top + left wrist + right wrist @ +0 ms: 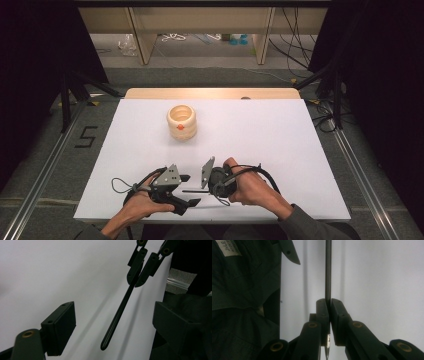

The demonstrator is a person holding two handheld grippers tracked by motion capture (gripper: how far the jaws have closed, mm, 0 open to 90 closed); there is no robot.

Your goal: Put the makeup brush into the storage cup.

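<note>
Right hand-held gripper point(328, 315): clamped on thin black rod point(328, 272) | left hand-held gripper point(112, 325): jaws apart, rod tip between, untouched | both near table point(280, 130) front edge

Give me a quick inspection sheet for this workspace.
Surface: white table, bare around the work.
Job's things: thin dark rod clamped in the right hand-held gripper; stacked cream rings with an orange spot stand apart, farther back.
Clutter: nothing seen.
Grippers: right shut on the rod; left hand-held gripper open, rod tip between its jaws, untouched.
Cables: one trails from each gripper.
Surroundings: loose wires on the floor beyond the table.
</note>
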